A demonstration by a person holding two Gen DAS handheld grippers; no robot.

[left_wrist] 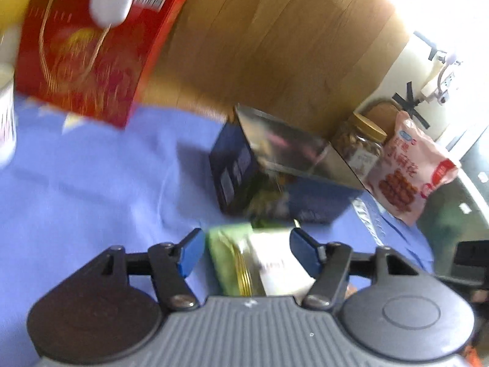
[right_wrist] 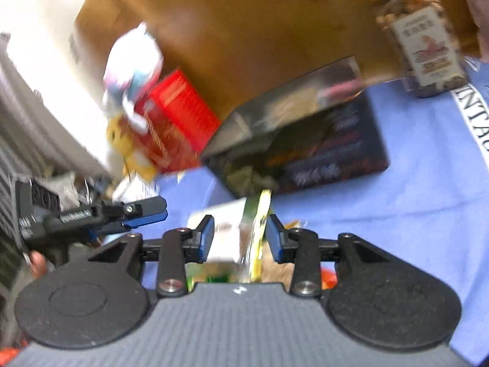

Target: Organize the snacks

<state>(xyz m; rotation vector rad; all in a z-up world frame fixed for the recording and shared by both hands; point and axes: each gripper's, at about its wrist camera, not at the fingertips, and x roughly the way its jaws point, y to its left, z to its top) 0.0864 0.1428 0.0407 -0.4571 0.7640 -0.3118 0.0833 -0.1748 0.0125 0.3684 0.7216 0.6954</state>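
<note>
My left gripper (left_wrist: 247,244) stands open over the blue cloth (left_wrist: 91,183). A green and white snack packet (left_wrist: 238,260) sits between its fingers, with a gap at the left pad. My right gripper (right_wrist: 240,232) is open too. A white, green and yellow packet (right_wrist: 226,235) sits between its pads and runs on behind the left finger. The left gripper (right_wrist: 162,209) also shows at the left of the right wrist view, side on. Ahead of both lies a dark blue box (left_wrist: 275,183) (right_wrist: 305,153) with its shiny lid raised.
A red box (left_wrist: 85,61) (right_wrist: 180,113) stands at the back left with a blurred white bag (right_wrist: 134,61) above it. A jar of nuts (left_wrist: 360,143) (right_wrist: 424,46) and a pink snack bag (left_wrist: 409,168) stand at the back right against a wooden panel (left_wrist: 275,46). A white can (left_wrist: 6,116) is at the far left.
</note>
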